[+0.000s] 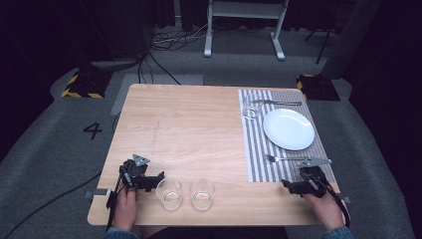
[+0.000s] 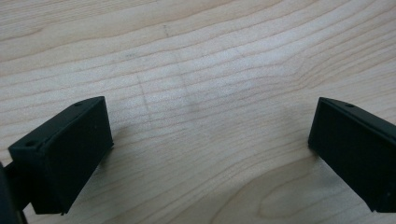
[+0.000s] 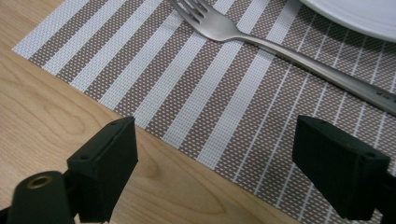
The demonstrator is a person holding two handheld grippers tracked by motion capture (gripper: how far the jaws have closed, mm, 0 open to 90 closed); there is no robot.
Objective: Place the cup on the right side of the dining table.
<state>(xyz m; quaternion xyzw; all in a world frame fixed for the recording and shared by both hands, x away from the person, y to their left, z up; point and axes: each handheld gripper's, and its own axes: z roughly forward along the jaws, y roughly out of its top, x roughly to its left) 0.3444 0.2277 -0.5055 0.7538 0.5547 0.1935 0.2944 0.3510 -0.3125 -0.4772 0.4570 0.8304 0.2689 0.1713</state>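
The right gripper (image 3: 215, 172) is hovering with its jaws spread wide and empty over the near corner of the striped placemat (image 1: 259, 149), and just beyond it a fork (image 3: 280, 49) is lying flat on that placemat. In the high view the fork's (image 1: 284, 159) long axis is running across the placemat's near end, tines pointing toward the placemat's left edge and handle toward the right gripper (image 1: 298, 185). A white plate (image 1: 288, 129) is sitting on the placemat just beyond the fork. The left gripper (image 2: 210, 154) is also gaping wide over bare table (image 1: 189, 129), well left of the placemat, beside two empty glasses (image 1: 169, 193) standing side by side.
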